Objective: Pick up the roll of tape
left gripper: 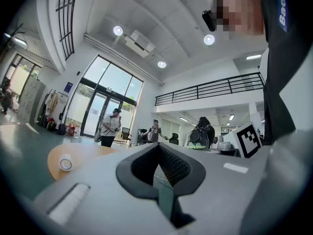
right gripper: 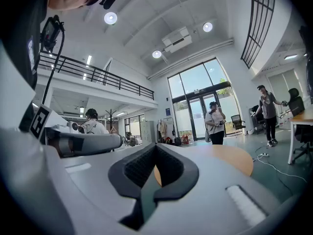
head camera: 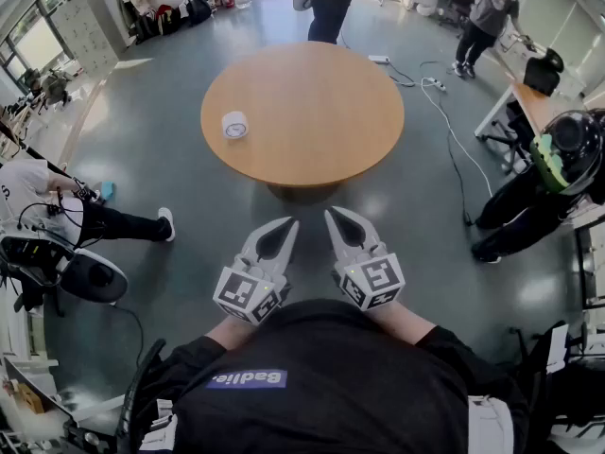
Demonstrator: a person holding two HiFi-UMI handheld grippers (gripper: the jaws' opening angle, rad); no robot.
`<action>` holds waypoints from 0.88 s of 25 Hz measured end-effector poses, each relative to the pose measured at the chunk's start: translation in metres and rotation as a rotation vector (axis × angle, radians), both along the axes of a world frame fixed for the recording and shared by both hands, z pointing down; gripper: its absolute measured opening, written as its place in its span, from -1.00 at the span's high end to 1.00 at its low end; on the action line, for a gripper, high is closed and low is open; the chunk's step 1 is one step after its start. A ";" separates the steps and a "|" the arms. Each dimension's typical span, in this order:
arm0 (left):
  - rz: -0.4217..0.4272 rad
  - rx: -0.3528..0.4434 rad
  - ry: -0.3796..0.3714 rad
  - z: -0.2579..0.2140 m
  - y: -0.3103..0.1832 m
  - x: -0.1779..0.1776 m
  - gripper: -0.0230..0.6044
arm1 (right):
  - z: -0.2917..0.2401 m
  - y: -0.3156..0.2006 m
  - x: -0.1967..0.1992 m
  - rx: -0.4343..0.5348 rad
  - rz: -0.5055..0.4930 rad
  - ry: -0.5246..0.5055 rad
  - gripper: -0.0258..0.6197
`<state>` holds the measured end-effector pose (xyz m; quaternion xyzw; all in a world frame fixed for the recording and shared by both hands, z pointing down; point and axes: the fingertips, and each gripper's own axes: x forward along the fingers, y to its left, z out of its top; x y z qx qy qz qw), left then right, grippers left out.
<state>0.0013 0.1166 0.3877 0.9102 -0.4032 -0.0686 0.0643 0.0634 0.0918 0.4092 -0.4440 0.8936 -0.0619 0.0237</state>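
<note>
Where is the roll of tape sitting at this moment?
In the head view the roll of tape sits near the left edge of the round wooden table, well ahead of the left claw and untouched.

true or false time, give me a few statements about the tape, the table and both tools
The roll of tape lies on the round table. True.
The left tool holds the tape. False: it is shut on nothing, short of the table.
In the head view the tape sits near the table's left edge. True.
The right tool is wide open. False: its jaws are together, empty.
</note>
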 end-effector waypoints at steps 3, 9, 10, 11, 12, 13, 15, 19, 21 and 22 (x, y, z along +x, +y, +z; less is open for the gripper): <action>-0.001 -0.006 -0.001 0.001 0.000 0.008 0.87 | 0.001 0.000 0.008 -0.003 -0.002 -0.006 0.92; 0.003 -0.014 -0.013 0.007 0.005 0.014 0.87 | 0.008 0.006 0.012 -0.014 -0.003 -0.016 0.92; 0.001 -0.015 -0.013 0.008 0.007 0.015 0.87 | 0.010 0.007 0.014 -0.020 -0.007 -0.024 0.92; -0.001 -0.017 -0.013 0.008 0.009 0.018 0.87 | 0.011 0.008 0.016 -0.027 -0.010 -0.034 0.91; -0.004 -0.019 -0.013 0.008 0.011 0.021 0.87 | 0.013 0.009 0.020 -0.032 -0.012 -0.042 0.91; -0.009 -0.021 -0.014 0.009 0.012 0.024 0.87 | 0.014 0.011 0.022 -0.035 -0.016 -0.047 0.91; -0.023 -0.024 -0.020 0.009 0.015 0.025 0.87 | 0.015 0.012 0.024 -0.040 -0.028 -0.050 0.91; -0.049 -0.026 -0.028 0.007 0.018 0.033 0.87 | 0.014 0.013 0.031 -0.041 -0.051 -0.057 0.91; -0.057 -0.028 -0.035 0.004 0.020 0.042 0.87 | 0.012 0.014 0.039 -0.037 -0.060 -0.060 0.91; -0.059 -0.026 -0.036 0.003 0.020 0.045 0.87 | 0.011 0.015 0.042 -0.035 -0.065 -0.062 0.91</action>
